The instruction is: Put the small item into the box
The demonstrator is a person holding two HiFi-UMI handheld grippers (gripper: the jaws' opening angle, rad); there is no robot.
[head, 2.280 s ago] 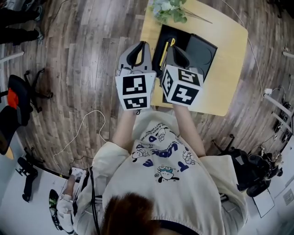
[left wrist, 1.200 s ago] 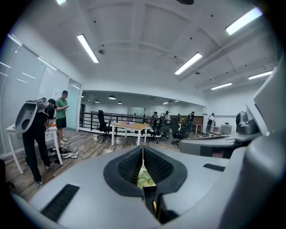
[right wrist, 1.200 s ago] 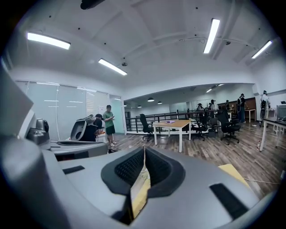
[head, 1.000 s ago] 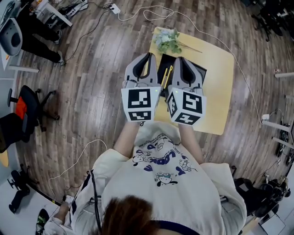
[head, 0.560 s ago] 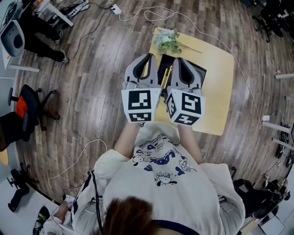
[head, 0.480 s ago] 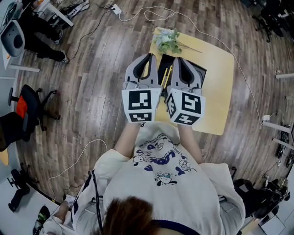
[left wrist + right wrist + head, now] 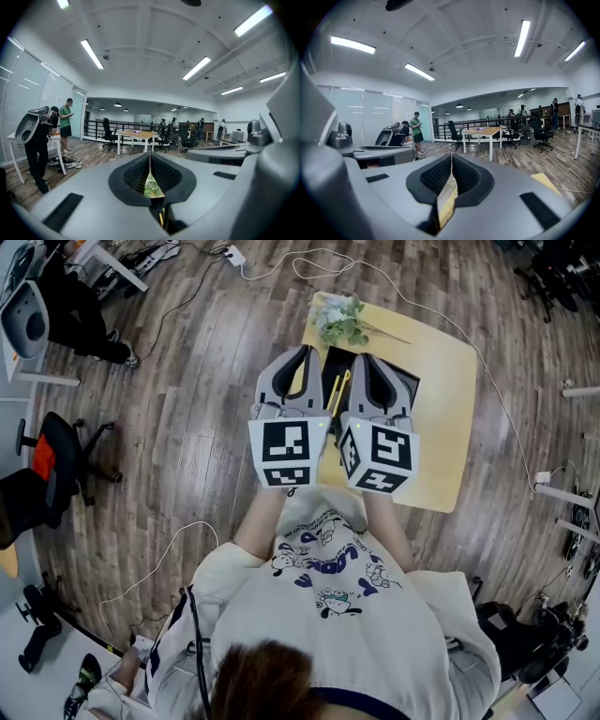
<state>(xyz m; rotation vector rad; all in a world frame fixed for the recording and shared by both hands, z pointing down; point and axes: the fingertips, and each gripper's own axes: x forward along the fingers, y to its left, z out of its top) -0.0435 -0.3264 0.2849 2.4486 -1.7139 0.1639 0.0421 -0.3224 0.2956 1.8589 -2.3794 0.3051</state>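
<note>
Apparently no grasp is under way: left claw and right claw hover shut and empty above the box, where a yellow item lies, inside or not unclear.

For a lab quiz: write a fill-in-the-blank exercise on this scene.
1. The jaws of the left tool and the right tool are ____.
2. The thin stick between the two tools is ____ in colour.
3. At the table's far edge lie ____.
Missing words: shut; yellow; flowers.
</note>
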